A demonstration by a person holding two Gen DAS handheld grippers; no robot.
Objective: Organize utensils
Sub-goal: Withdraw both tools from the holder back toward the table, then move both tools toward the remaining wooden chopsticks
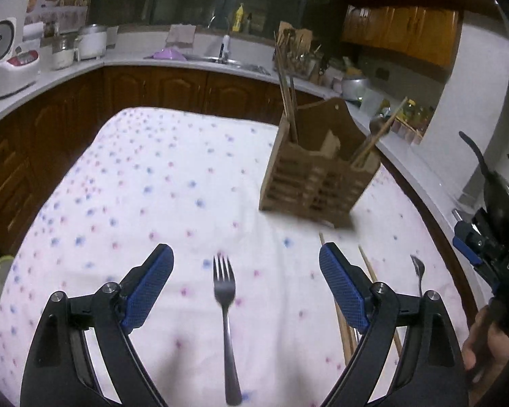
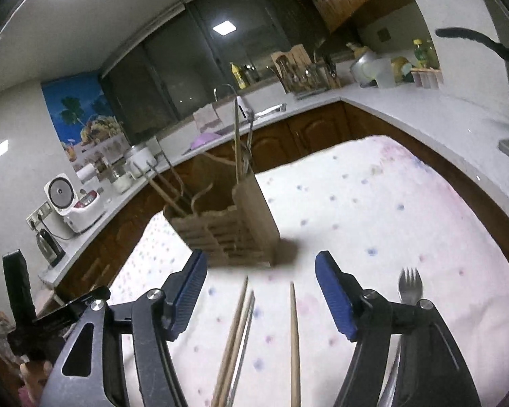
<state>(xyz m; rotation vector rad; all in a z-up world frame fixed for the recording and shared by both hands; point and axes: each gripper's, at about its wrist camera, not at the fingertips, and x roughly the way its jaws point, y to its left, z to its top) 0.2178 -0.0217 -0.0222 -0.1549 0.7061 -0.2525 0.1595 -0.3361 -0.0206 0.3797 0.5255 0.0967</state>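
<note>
A table (image 1: pixel 152 176) under a white cloth dotted with blue and pink flowers carries a slatted wooden utensil caddy (image 1: pixel 317 176) with chopsticks upright in its compartments. The left gripper (image 1: pixel 246 261) hovers, jaws wide and empty, above a steel fork (image 1: pixel 224 291) lying flat. The right gripper (image 2: pixel 261 271), jaws parted and empty, hangs over loose wooden chopsticks (image 2: pixel 293 332) beside a metal spork (image 2: pixel 410 286).
</note>
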